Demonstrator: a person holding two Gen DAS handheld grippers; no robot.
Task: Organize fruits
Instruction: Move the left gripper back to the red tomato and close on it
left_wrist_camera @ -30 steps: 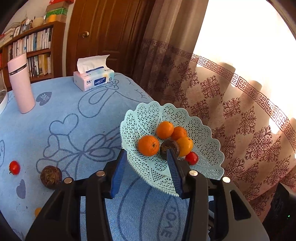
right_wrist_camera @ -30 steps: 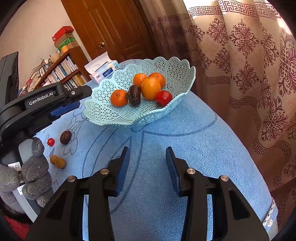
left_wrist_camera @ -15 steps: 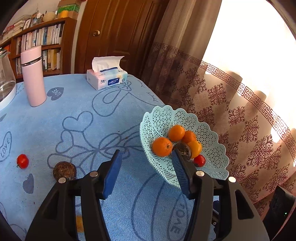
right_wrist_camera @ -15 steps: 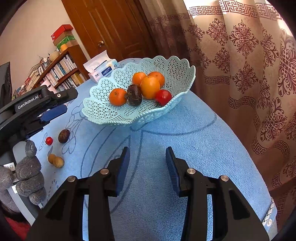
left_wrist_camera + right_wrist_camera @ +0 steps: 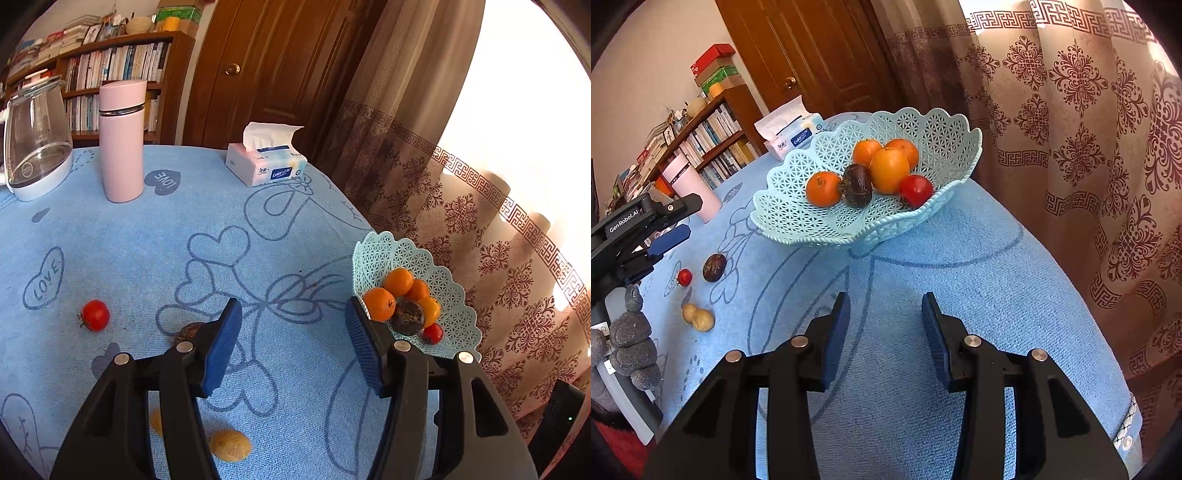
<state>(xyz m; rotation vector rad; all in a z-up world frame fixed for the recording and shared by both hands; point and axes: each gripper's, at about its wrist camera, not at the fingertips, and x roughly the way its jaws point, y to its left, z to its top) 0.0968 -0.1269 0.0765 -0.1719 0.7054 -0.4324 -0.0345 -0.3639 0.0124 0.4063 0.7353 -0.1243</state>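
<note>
So your left gripper [image 5: 293, 345] hangs wide open and empty over the loose passion fruit [image 5: 714, 267], ready to grab it for the basket [image 5: 798, 214].

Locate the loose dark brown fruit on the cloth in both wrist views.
Left wrist: dark brown fruit at lower left of centre, mostly hidden behind the left gripper's left finger.
Right wrist: left side, fully visible on the cloth.
Shared landmark: the loose red tomato beside it.
</note>
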